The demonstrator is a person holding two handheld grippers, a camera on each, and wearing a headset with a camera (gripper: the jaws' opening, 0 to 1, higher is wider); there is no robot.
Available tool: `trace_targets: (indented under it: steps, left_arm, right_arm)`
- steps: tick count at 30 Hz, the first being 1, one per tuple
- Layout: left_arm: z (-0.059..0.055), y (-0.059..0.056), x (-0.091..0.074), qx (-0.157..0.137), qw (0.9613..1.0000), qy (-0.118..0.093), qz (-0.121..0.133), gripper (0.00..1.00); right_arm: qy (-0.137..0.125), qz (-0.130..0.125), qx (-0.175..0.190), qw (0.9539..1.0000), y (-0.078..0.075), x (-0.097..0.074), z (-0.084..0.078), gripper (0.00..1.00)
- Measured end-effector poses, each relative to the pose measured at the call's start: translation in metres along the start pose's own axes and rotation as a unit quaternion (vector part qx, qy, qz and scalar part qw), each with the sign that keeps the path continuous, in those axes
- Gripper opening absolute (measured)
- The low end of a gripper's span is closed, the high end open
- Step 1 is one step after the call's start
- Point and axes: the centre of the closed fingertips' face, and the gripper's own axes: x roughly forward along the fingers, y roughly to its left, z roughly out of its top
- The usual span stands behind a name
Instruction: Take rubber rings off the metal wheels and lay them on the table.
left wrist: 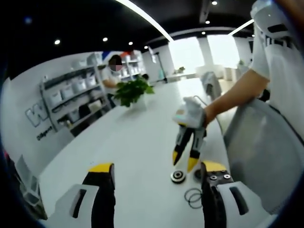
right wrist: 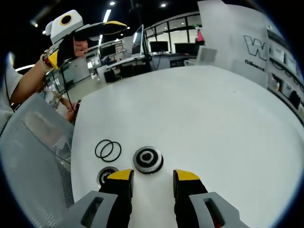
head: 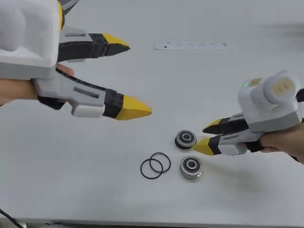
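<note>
Hovering by the far metal wheel [head: 185, 139] — right hand-held gripper [head: 200, 137], jaws slightly parted, empty.
Left hand-held gripper [head: 139, 80] gapes wide, empty; two rubber rings [head: 155, 165] lie on the surface [head: 95, 180].

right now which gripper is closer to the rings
Right. The right gripper sits low by the table, just across the wheels from the rings. The left gripper is held up high, well away from them.

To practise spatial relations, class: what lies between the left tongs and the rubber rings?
Nothing: in the head view, bare table separates the left tongs from the rings.
</note>
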Motion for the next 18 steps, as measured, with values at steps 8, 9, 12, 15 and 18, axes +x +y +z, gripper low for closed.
trace_targets:
  steps: [8, 9, 12, 15, 18]
  left_arm:
    - [-0.007, -0.005, 0.048, -0.019, 0.9994, -0.009, -0.026, 0.67]
    - [-0.008, -0.005, 0.052, -0.022, 0.9993, -0.012, -0.027, 0.65]
    - [-0.010, -0.002, 0.065, -0.038, 0.9986, -0.026, -0.024, 0.59]
    - [-0.020, 0.003, 0.077, -0.054, 0.9982, -0.023, -0.014, 0.56]
    - [-0.032, 0.001, 0.087, -0.069, 0.9973, -0.017, -0.016, 0.55]
  right_arm:
    - [-0.005, 0.007, -0.002, 1.0000, 0.003, 0.004, 0.000, 0.32]
    - [-0.005, 0.007, -0.001, 1.0000, 0.003, 0.004, -0.001, 0.32]
    - [-0.008, 0.004, 0.001, 1.0000, 0.001, 0.004, -0.001, 0.31]
    - [-0.014, 0.008, 0.004, 0.9999, 0.000, 0.004, 0.001, 0.30]
    - [-0.016, 0.009, 0.004, 0.9998, 0.000, 0.004, 0.001, 0.30]
